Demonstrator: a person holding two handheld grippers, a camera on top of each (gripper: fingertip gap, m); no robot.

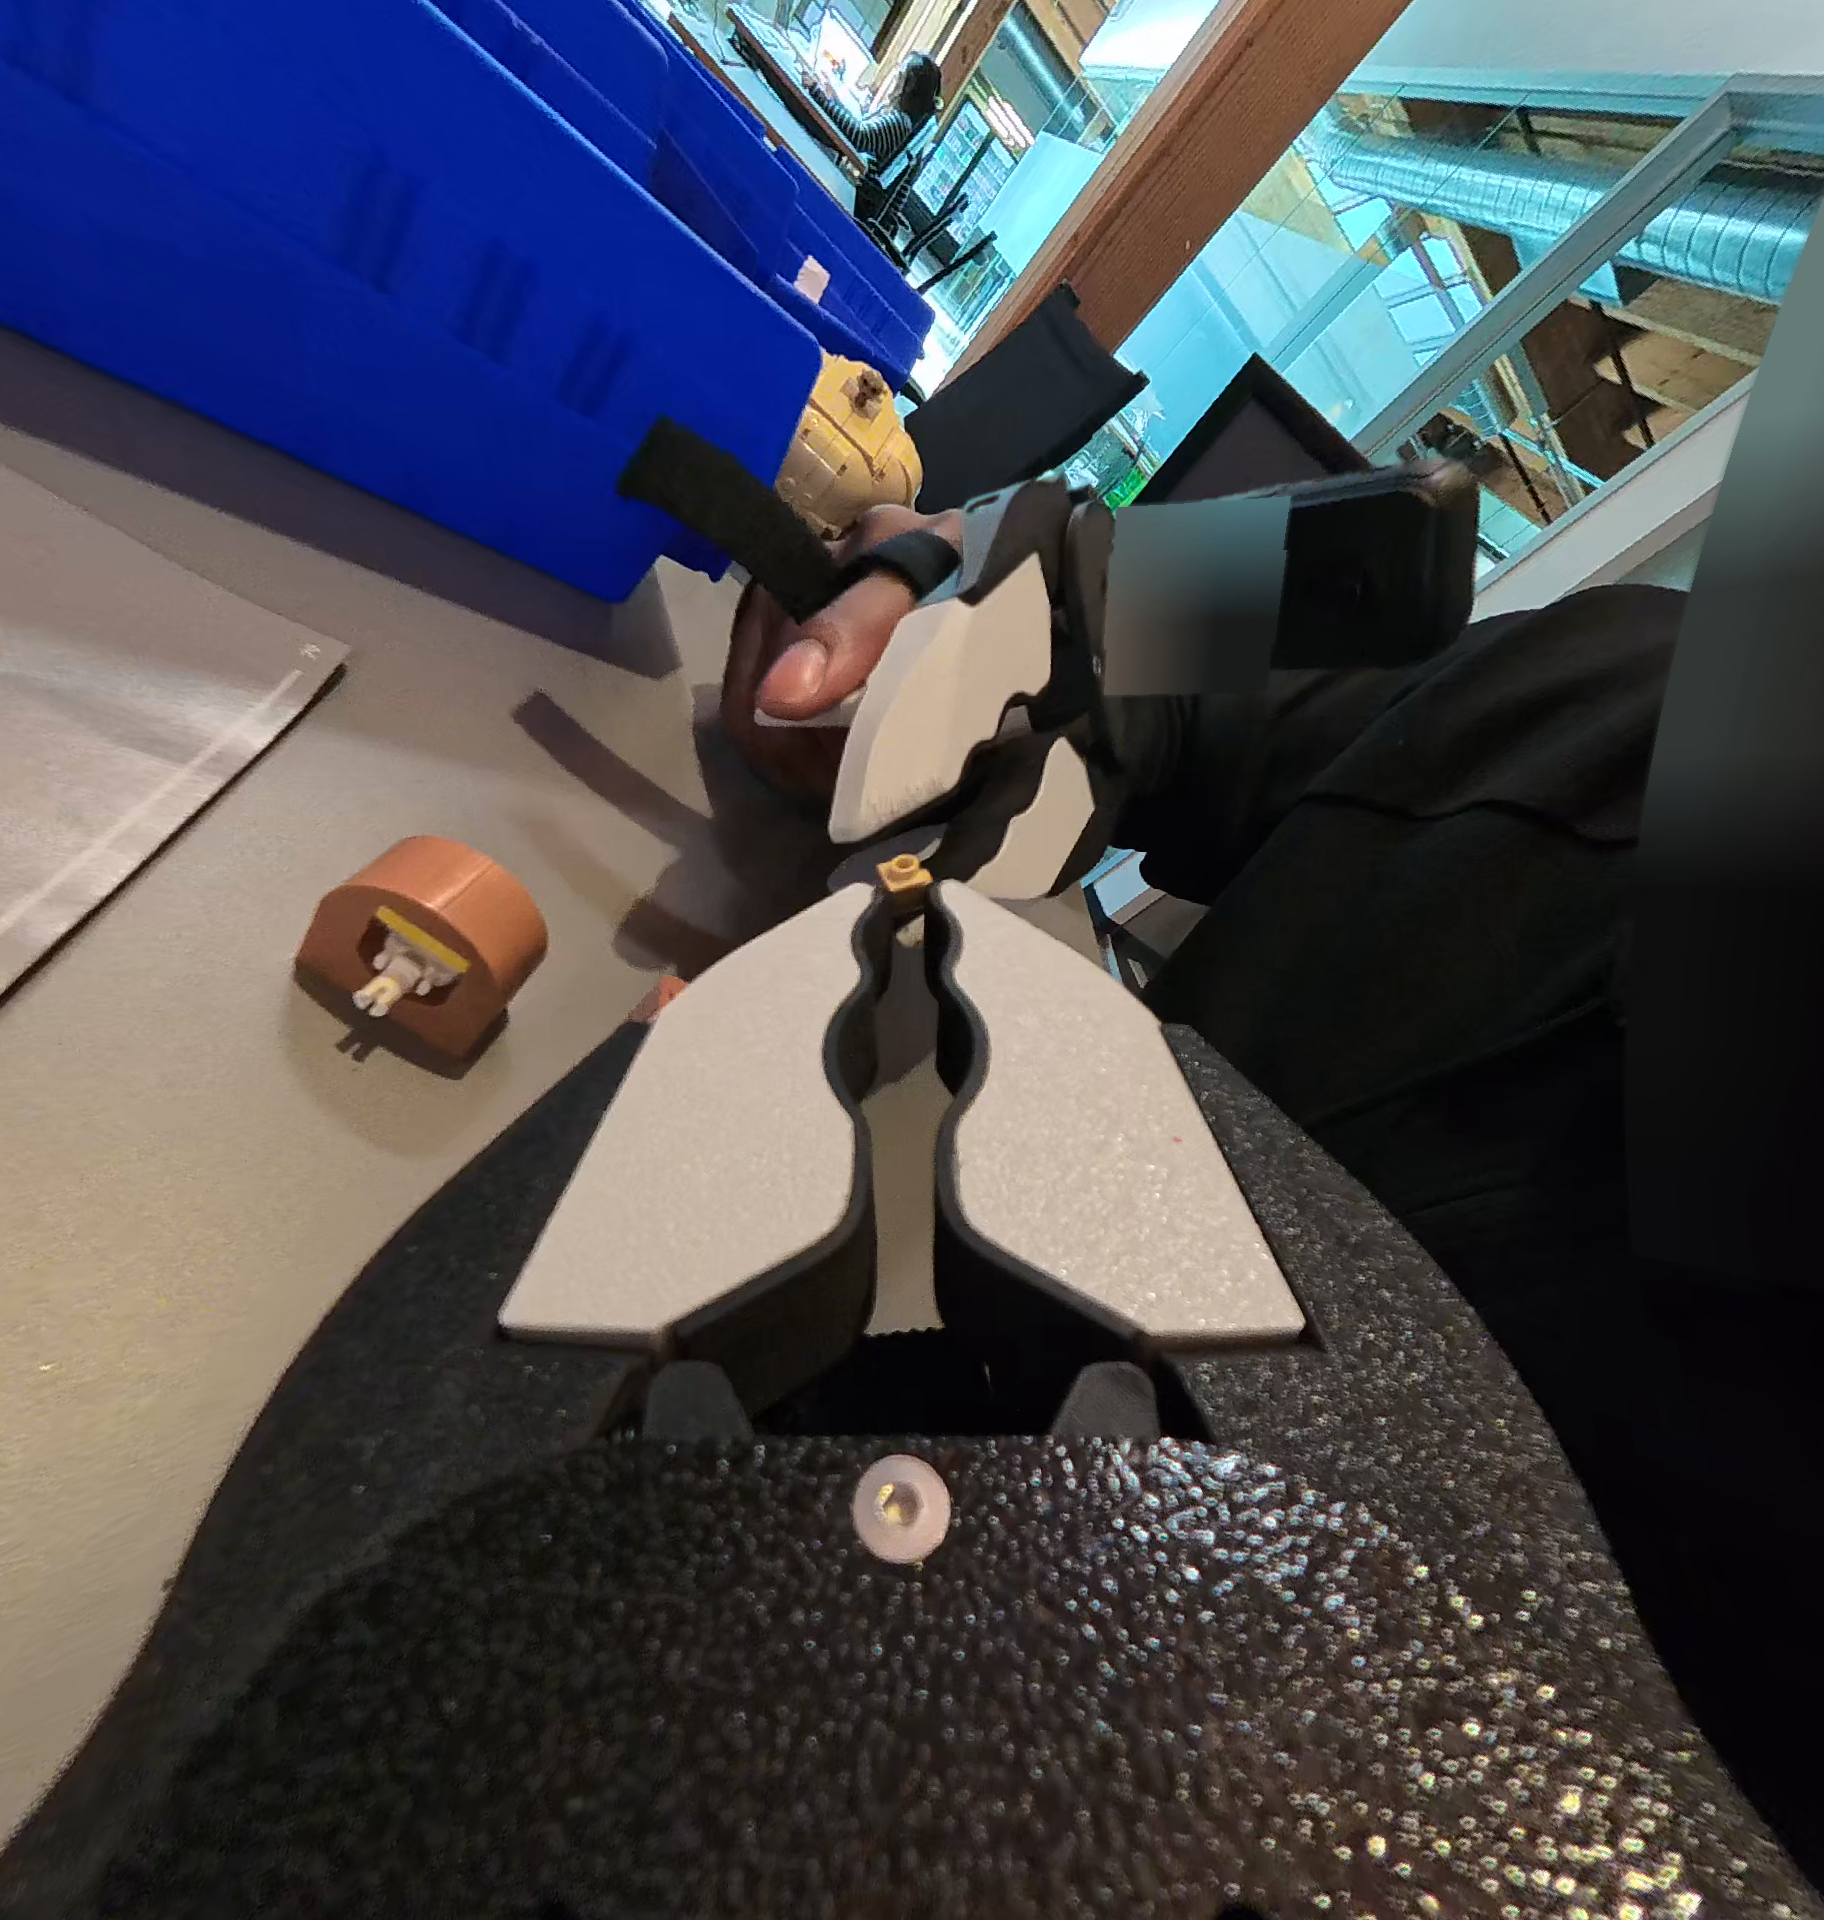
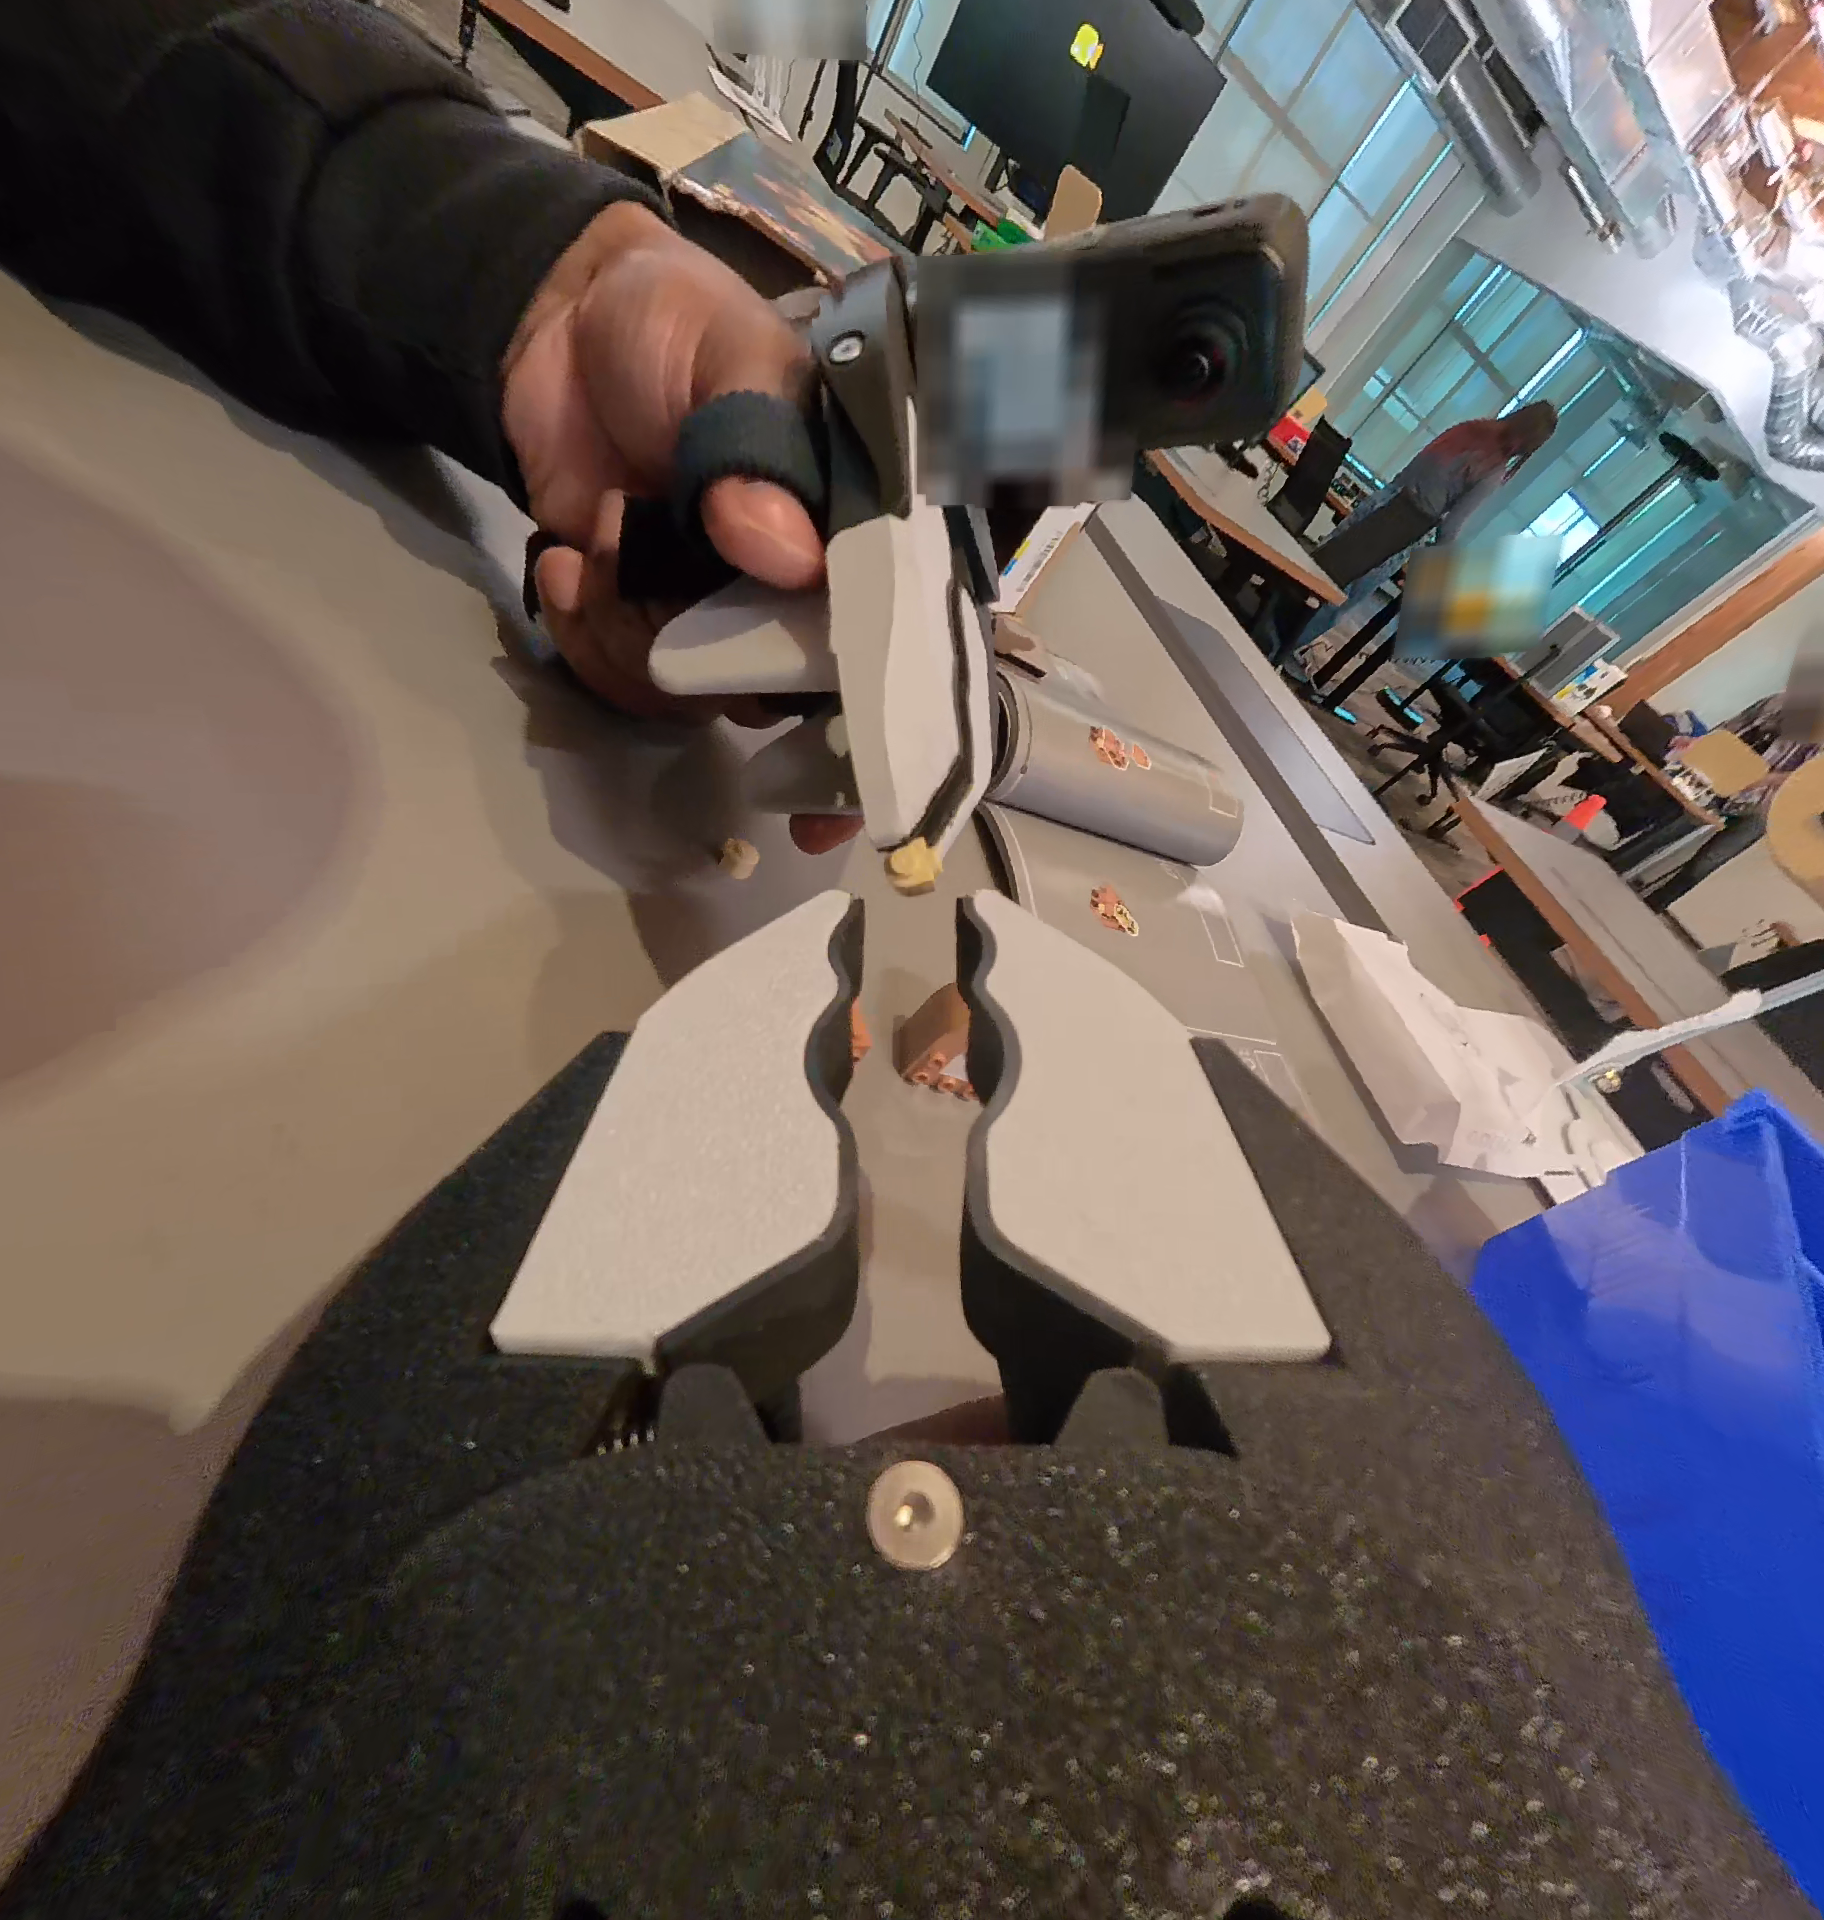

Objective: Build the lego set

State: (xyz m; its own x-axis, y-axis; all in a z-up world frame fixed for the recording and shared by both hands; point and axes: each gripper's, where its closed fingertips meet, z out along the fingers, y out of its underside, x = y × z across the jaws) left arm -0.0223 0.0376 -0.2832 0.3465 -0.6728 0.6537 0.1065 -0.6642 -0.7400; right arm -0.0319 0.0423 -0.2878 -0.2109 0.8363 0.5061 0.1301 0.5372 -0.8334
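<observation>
My left gripper (image 1: 903,906) is shut on a small tan stud piece (image 1: 905,879), pinched at the very fingertips and held above the grey table (image 1: 160,1195). The right wrist view shows the same piece (image 2: 913,865) in the left gripper's tips (image 2: 908,836). My right gripper (image 2: 913,909) faces it from close by with its jaws apart and nothing pressed between the pads. It also shows in the left wrist view (image 1: 949,831). Through its gap a brown studded brick (image 2: 934,1039) lies on the table (image 2: 264,935) below.
A brown rounded block with a white piece in it (image 1: 420,945) lies left. Blue bins (image 1: 368,260), a tan round model (image 1: 856,436) and a printed sheet (image 1: 77,779) stand behind. A rolled booklet (image 2: 1116,779), loose tan piece (image 2: 739,857), white paper (image 2: 1407,1039) and blue bin (image 2: 1697,1351) lie around. Both grippers' tips are close together, under 4 cm apart. From either gripper's tips it is about 7 centimetres to the brown studded brick (image 2: 934,1039). The left camera catches it too, in the left wrist view (image 1: 502,986).
</observation>
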